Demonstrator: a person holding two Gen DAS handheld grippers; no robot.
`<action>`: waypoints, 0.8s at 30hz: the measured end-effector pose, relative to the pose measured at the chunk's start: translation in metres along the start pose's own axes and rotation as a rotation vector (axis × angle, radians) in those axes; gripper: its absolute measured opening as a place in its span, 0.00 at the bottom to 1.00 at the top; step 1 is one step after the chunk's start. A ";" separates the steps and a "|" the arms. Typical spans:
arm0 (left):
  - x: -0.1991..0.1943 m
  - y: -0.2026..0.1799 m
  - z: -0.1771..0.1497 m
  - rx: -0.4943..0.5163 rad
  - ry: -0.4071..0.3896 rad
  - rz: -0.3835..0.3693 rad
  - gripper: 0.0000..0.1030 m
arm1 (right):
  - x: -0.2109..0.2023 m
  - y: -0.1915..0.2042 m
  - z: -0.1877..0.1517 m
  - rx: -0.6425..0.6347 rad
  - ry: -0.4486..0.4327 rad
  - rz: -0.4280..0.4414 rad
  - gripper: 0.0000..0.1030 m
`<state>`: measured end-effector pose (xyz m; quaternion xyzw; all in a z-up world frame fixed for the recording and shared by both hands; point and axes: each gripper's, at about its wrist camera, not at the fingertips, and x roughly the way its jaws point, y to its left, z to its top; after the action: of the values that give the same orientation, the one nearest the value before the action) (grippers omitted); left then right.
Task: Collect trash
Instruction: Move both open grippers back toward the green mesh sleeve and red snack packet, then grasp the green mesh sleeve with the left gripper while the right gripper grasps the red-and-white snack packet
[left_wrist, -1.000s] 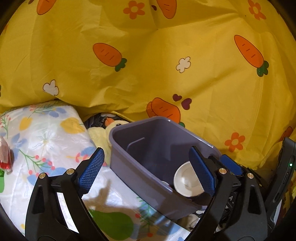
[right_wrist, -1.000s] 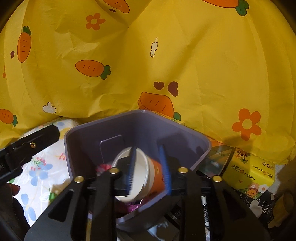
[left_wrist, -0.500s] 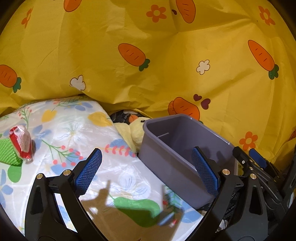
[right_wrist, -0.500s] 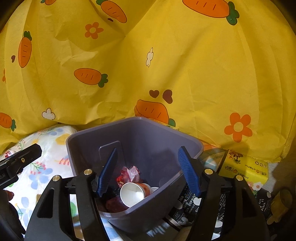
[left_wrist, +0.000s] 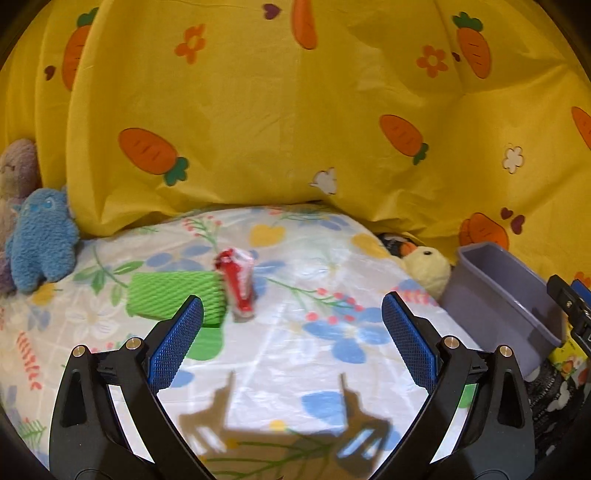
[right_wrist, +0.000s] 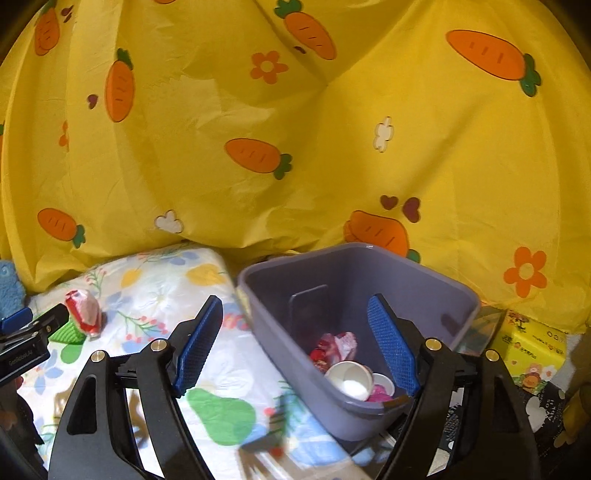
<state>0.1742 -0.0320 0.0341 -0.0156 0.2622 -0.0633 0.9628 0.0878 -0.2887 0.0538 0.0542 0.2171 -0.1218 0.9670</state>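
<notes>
Bin (right_wrist: 354, 295) — a grey-purple plastic tub — sits off the right edge of the flowered sheet (left_wrist: 295, 362), hard against the yellow carrot-print cloth (left_wrist: 258, 110) draped behind. It already holds a white paper cup (right_wrist: 349, 380) lying on its side, a second small cup and some red and pink wrappers, so part of the collecting looks done.

Right gripper (right_wrist: 295, 343): jaws opening, nothing pressed between the pads; the near wall of the bin lies in the gap between them, untouched as far as can be told. It hovers over the bin's near corner, which fits a release point for dropped items.

Left gripper (left_wrist: 291, 339): jaws wide apart, empty, pointed across the sheet. Its shadow falls on the sheet just below it, so it hangs low.

Remaining trash — a crumpled red-and-white wrapper (left_wrist: 238, 284) — stands near the middle of the sheet, touching the right end of a green ribbed pad (left_wrist: 173, 295). It lies ahead of the left pads, well apart from them, slightly left of centre. Judgement: left hand is lined up for this piece because it is the nearer one.

Blue plush toy (left_wrist: 40, 240) at the sheet's far left edge and yellow plush duck (left_wrist: 428, 266) between sheet and bin are probably not trash. Risk: pads snagging the green pad along with the wrapper.
</notes>
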 end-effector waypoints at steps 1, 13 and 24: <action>0.000 0.014 0.000 -0.024 0.004 0.030 0.93 | 0.003 0.010 0.000 -0.009 0.017 0.031 0.76; -0.008 0.141 -0.005 -0.181 -0.011 0.317 0.93 | 0.048 0.156 -0.008 -0.173 0.151 0.262 0.76; 0.008 0.172 -0.001 -0.213 -0.022 0.302 0.93 | 0.116 0.246 -0.015 -0.249 0.210 0.355 0.74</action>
<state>0.1999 0.1372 0.0183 -0.0783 0.2563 0.1102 0.9571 0.2473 -0.0736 0.0027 -0.0158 0.3169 0.0839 0.9446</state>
